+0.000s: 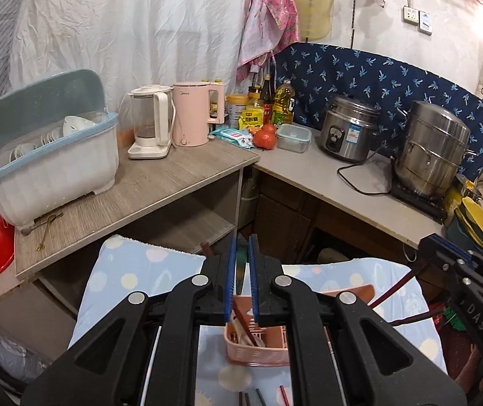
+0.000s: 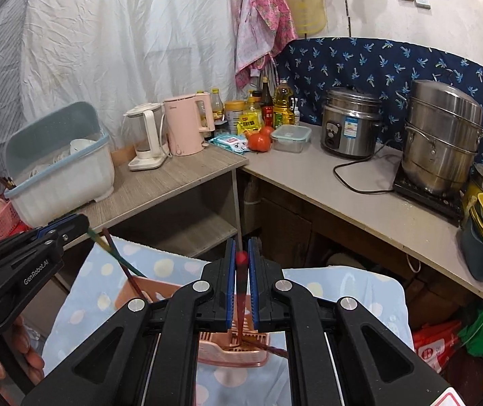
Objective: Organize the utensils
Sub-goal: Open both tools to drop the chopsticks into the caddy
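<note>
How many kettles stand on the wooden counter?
2: a clear glass kettle on a white base, and a pink kettle right beside it. Both stand between the dish box and the bottles.

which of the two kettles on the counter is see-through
The white kettle on its white base, left of the pink kettle: its glass body is clear, while the pink one is solid and opaque.

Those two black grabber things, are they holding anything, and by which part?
Each is shut on chopsticks near their top ends: the right gripper on red-tipped chopsticks, the left gripper on chopsticks angled down into the pink basket.
</note>
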Demonstrator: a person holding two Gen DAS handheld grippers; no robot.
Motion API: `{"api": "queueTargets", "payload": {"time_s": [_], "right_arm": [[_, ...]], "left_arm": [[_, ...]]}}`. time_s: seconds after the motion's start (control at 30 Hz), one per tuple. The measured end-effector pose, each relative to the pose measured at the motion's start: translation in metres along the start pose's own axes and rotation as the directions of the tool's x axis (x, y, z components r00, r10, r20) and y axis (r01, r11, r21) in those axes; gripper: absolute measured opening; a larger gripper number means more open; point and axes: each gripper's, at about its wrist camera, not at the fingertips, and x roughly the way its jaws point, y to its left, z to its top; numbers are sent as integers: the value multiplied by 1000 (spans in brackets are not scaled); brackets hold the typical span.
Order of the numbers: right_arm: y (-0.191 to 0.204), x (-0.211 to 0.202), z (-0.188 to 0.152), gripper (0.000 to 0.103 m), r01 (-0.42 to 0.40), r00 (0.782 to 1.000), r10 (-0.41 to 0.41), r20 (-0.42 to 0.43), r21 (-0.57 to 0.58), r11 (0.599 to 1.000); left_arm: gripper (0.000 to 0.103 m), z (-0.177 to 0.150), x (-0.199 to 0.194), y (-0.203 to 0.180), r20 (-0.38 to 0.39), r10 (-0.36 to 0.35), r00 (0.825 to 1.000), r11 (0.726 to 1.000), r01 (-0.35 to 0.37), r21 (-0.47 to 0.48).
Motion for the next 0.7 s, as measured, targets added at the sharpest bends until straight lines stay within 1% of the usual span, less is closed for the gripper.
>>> {"api": "queueTargets", "payload": {"time_s": [0.03, 0.07, 0.1, 0.13, 0.2, 0.27, 0.5, 0.7], "right_arm": [[-2, -2, -3, 16, 14, 1000, -14, 3, 2, 1000], [-4, -4, -5, 21, 21, 1000, -21, 8, 4, 1000], [-6, -7, -7, 34, 27, 999, -27, 16, 9, 1000], [-8, -9, -8, 45, 34, 999, -34, 25, 15, 999], [-13, -19, -12, 53, 46, 997, -48, 53, 31, 998], [-16, -30, -14, 55, 45, 996, -48, 69, 41, 998], [-12, -59, -25, 55, 18, 997, -20, 76, 33, 999], [1, -84, -54, 55, 8, 998, -8, 61, 4, 1000]], "left_arm": [[13, -2, 0, 0, -2, 7, 1000, 1000, -7, 3], [23, -4, -1, 0, -3, 10, 1000, 1000, -10, 4], [36, -7, -3, 1, -5, 18, 1000, 1000, -18, 3], [42, -10, -5, 2, -1, 28, 1000, 1000, -28, -2], [58, -14, -11, 5, 14, 47, 999, 999, -46, -9], [62, -18, -17, 5, 18, 61, 998, 998, -61, -12], [62, -38, -39, 4, -4, 67, 998, 998, -67, -1], [62, -62, -62, 1, -17, 81, 997, 996, -80, 23]]}}
